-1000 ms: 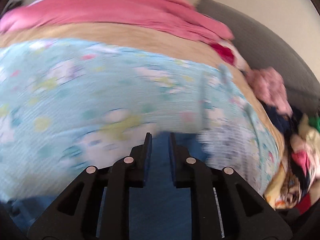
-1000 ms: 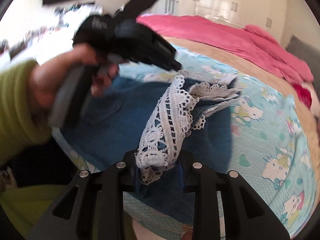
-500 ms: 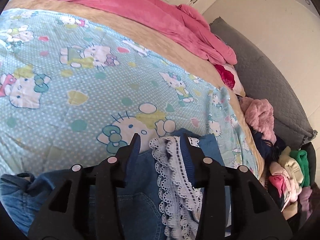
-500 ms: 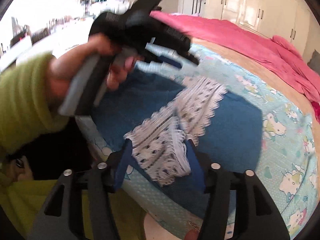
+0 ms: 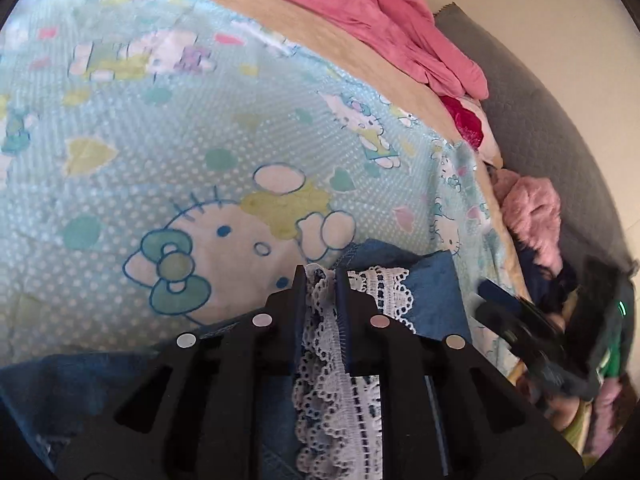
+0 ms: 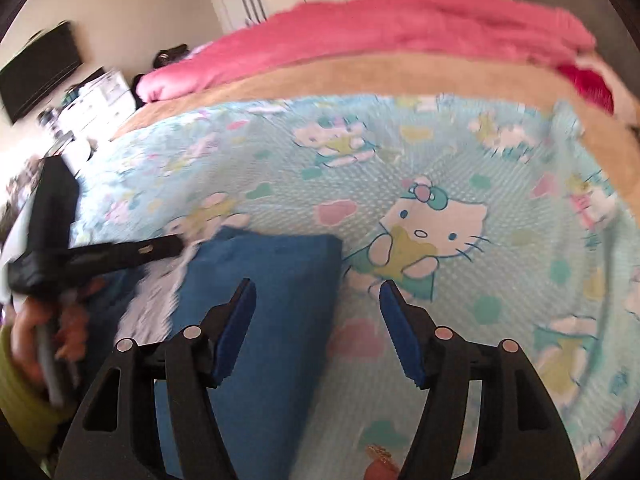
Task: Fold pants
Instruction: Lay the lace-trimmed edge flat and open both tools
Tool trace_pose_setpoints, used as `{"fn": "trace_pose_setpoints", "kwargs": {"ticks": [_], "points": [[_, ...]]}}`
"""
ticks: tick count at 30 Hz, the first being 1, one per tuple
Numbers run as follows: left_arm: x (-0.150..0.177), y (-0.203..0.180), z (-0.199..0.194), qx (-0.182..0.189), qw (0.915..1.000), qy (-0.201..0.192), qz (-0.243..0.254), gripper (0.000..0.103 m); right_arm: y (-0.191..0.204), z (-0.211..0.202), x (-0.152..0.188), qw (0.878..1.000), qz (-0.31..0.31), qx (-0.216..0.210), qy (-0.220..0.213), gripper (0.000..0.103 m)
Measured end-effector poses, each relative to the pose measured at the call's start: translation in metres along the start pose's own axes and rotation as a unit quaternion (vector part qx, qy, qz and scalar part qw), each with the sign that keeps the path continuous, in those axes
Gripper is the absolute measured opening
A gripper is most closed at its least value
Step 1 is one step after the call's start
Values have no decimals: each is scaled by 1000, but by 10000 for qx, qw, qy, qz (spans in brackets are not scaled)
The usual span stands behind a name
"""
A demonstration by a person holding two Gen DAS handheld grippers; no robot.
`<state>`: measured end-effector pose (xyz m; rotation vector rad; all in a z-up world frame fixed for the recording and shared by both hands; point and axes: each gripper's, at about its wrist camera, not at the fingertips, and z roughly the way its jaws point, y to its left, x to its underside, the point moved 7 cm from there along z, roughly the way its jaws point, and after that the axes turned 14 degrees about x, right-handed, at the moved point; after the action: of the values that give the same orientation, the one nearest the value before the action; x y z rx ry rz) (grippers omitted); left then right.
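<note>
Denim-blue pants with white lace trim lie folded at the near edge of the bed, on the pale blue cartoon-cat bedsheet. Left gripper is closing, pads already pinching the white lace hem between them — looks like it's pinning that edge so the fold doesn't slide. Right gripper is opening, nothing between the pads; it hovers over the right edge of the folded denim panel, with sheet under its right finger. My read: it just let go and is free for the next grab. Pink duvet is bunched at the far side, well apart from the work. Clothes pile sits off the bed's right edge. Fold looks partly done; the next fold probably needs the right gripper on the loose end.
</note>
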<state>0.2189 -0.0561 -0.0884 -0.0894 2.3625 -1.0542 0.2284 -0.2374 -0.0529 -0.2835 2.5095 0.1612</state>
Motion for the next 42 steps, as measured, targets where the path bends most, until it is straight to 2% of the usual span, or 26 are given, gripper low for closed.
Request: {"fn": "trace_pose_setpoints", "kwargs": {"ticks": [1, 2, 4, 5, 7, 8, 10, 12, 14, 15, 19, 20, 22, 25, 27, 28, 30, 34, 38, 40, 41, 42], "points": [[-3, -10, -7, 17, 9998, -112, 157, 7, -1, 8, -1, 9999, 66, -83, 123, 63], [-5, -15, -13, -31, 9994, -186, 287, 7, 1, 17, -1, 9994, 107, -154, 285, 49], [-7, -28, -28, -197, 9972, -332, 646, 7, 11, 18, 0, 9992, -75, -258, 287, 15], [-7, -30, -32, -261, 9963, -360, 738, 7, 16, 15, -1, 9996, -206, -175, 123, 15], [-5, -26, -31, -633, 9934, -261, 925, 7, 20, 16, -5, 9996, -278, 21, -39, 15], [-3, -16, -23, -869, 9918, -111, 928, 8, 20, 18, -7, 9995, -286, 129, -79, 15], [0, 2, -9, -960, 9926, 69, 745, 11, 19, 25, -7, 9978, -421, 496, -139, 15], [1, 11, -7, -926, 9936, 40, 646, 23, 17, 31, -6, 9955, -520, 778, -152, 20], [1, 12, -13, -911, 9937, -41, 650, 32, 11, 31, -4, 9942, -548, 915, -169, 32], [1, 13, -17, -915, 9937, -55, 643, 35, 9, 30, -3, 9940, -541, 934, -175, 34], [3, 7, -39, -1112, 9907, -136, 775, 36, -3, 8, -4, 9961, -258, 765, -354, 41], [4, 3, -43, -1178, 9894, -155, 838, 39, -4, 3, -5, 9965, -204, 701, -416, 48], [10, -4, -57, -1226, 9881, -222, 905, 46, -7, -19, -1, 9968, -80, 512, -611, 61], [19, -12, -73, -1186, 9881, -315, 929, 58, -6, -44, 9, 9958, -160, 442, -791, 64], [25, -19, -79, -1207, 9869, -372, 1006, 67, -5, -57, 17, 9950, -217, 460, -860, 72], [29, -22, -83, -1236, 9859, -378, 1059, 68, -4, -63, 21, 9945, -242, 465, -906, 81], [42, -25, -91, -1305, 9844, -377, 1117, 72, -2, -75, 33, 9927, -380, 556, -1004, 84], [68, -28, -101, -1295, 9852, -307, 1079, 73, 0, -88, 51, 9909, -555, 685, -1017, 84], [100, -33, -101, -1043, 9903, -141, 908, 73, 0, -93, 70, 9918, -561, 649, -947, 84], [112, -34, -99, -909, 9930, -59, 758, 66, 4, -93, 81, 9923, -642, 582, -883, 84], [120, -35, -95, -783, 9948, 25, 652, 58, 7, -91, 85, 9926, -683, 545, -838, 84], [128, -36, -90, -682, 9960, 147, 563, 56, 10, -90, 89, 9930, -707, 489, -805, 84]]}}
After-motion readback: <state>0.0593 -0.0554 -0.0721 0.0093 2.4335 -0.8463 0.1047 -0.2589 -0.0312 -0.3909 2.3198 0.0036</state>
